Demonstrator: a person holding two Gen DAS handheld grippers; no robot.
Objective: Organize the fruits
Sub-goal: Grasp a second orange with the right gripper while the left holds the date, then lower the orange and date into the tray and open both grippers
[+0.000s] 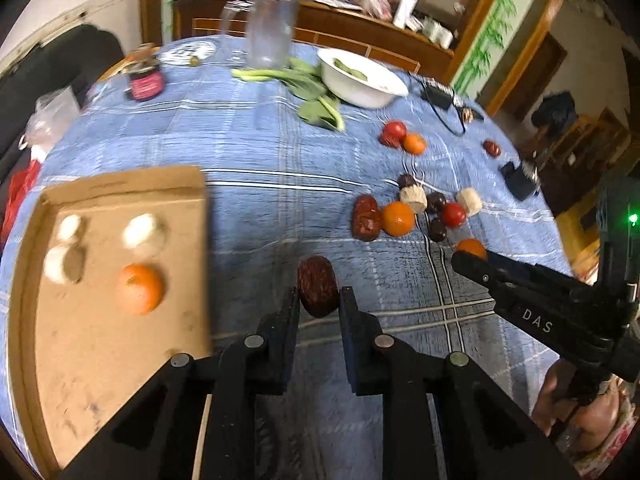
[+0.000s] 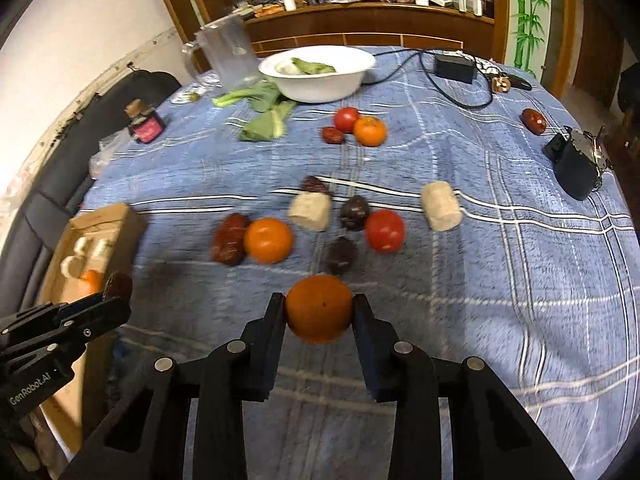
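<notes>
Left wrist view. Left gripper (image 1: 319,300): both pads pressed on a dark red jujube (image 1: 318,291), held above the blue plaid tablecloth (image 1: 248,148). To its left, a shallow cardboard tray (image 1: 120,344) holding 1 orange (image 1: 140,289) and 3 pale cylinder pieces (image 1: 145,234) (blurred; what they are cannot be told). Loose on the cloth to the right: a large jujube (image 1: 366,218) touching a second orange (image 1: 397,219), a red tomato (image 1: 453,214), dark round fruits, and 2 more pale cylinders. Further back: a tomato, orange and jujube trio (image 1: 402,138), a lone jujube (image 1: 492,148), leafy greens (image 1: 316,92), a white bowl (image 1: 362,76), a clear jug (image 1: 270,30), and a small jar with a pink label (image 1: 146,82). The right gripper (image 1: 474,258) enters from the right edge with an orange showing behind its tips; a hand (image 1: 580,408) is on its handle (seen in this view only).

Right wrist view. Right gripper (image 2: 319,312): fingers clamped on either side of an orange (image 2: 319,308), lifted clear of the cloth. The left gripper shows at the lower left with the jujube at its tip, in front of the tray. Here the whole central cluster shows: 2 dark plum-like fruits (image 2: 355,212), tomato, orange, jujube, cylinders. This view alone shows a black power adapter with its cable (image 2: 456,66) and a black gadget (image 2: 578,168) at the right edge (its kind cannot be told).
</notes>
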